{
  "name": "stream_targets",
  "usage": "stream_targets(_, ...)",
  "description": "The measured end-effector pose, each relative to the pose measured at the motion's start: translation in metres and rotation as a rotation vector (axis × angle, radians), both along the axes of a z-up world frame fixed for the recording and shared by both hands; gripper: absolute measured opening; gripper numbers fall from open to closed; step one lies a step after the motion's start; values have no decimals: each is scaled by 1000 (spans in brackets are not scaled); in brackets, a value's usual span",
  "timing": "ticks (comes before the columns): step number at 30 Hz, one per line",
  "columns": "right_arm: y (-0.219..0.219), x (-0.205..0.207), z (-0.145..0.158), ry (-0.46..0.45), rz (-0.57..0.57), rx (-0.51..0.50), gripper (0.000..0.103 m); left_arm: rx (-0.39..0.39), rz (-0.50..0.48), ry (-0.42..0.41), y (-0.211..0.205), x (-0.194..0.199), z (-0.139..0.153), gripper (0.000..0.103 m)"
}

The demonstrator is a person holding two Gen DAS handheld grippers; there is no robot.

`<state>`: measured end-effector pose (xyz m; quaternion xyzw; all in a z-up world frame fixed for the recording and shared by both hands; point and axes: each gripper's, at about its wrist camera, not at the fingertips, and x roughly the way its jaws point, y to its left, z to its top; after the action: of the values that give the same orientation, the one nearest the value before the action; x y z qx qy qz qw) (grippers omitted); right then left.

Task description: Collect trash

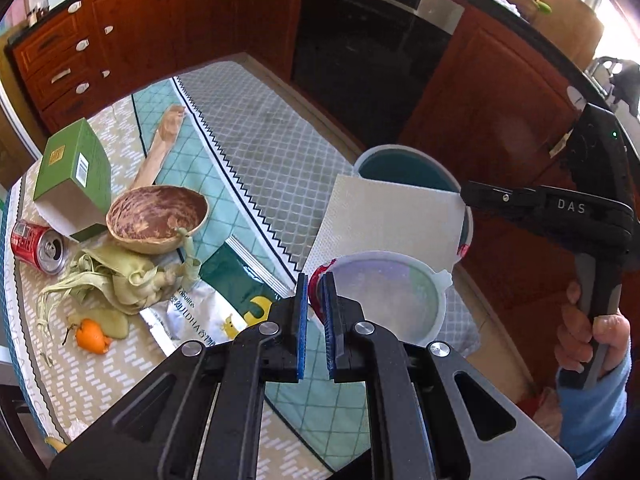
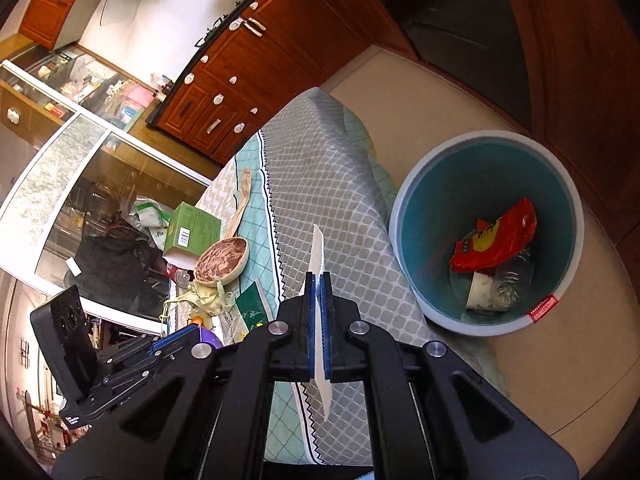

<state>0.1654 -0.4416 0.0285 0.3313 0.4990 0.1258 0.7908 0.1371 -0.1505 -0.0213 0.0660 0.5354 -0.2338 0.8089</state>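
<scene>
We see brown cabinets (image 1: 132, 28) upper left, black oven (image 1: 360, 60) top centre, patterned tablecloth (image 1: 256, 152) mid-frame, glass sliding door (image 2: 80, 184) left in right-wrist view.

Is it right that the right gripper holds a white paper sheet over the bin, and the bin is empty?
Not quite. The bin is not empty: the right wrist view shows a red wrapper, a paper cup and a clear bottle inside. The right gripper does hold the white sheet.

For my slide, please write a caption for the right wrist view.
Right gripper pinches a white paper sheet beside the trash bin.
</scene>
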Motion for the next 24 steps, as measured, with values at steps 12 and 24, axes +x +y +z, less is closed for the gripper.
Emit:
stream_targets(12,43,8,-62,139,107,-112,59,19,58,77,23,8,-30,8)
stream_targets(24,107,6,-76,66,239,-613,92,-69,142,103,75,16,-32,8)
